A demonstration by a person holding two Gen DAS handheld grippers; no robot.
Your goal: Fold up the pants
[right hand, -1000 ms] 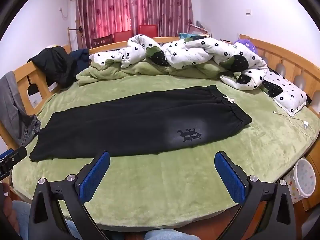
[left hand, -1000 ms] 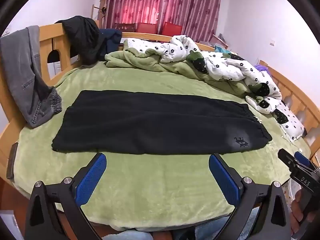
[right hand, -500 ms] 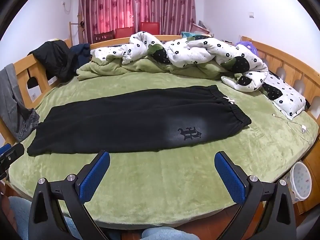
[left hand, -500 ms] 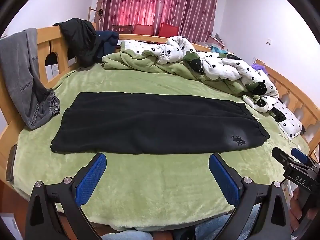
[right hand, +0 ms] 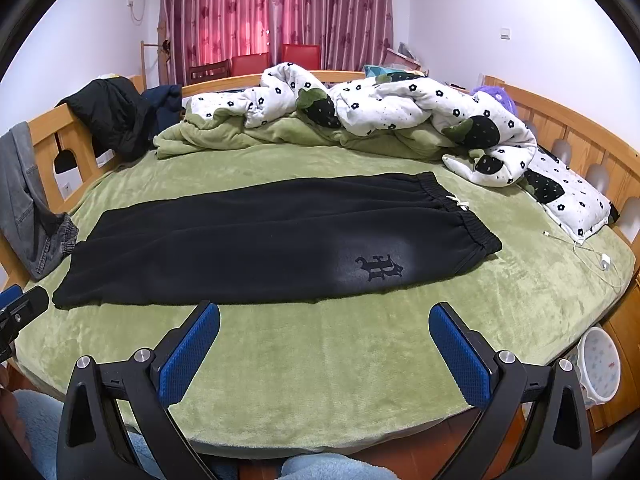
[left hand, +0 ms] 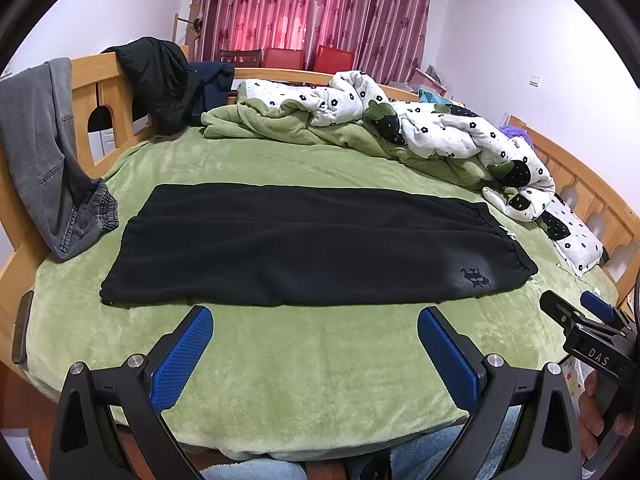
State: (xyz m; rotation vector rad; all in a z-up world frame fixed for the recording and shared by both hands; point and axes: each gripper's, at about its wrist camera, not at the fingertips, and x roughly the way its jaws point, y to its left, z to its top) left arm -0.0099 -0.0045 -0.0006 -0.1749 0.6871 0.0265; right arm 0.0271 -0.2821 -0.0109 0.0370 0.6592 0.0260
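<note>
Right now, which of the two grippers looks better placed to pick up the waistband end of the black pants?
Probably the right gripper: in its view the waistband lies toward its side. The left gripper faces the leg ends. Both are open over the green blanket.

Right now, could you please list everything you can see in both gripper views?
pants: one, black, flat across the green bed cover
bed cover: one, green
quilt: one, white with black flowers, bunched at the far side
jeans: one pair, grey, over the wooden bed rail
jacket: one, black, on the rail
cable: one, white, by the right edge
basket: one, white, beside the bed
curtains: red, far wall
left gripper: open, empty
right gripper: open, empty
</note>
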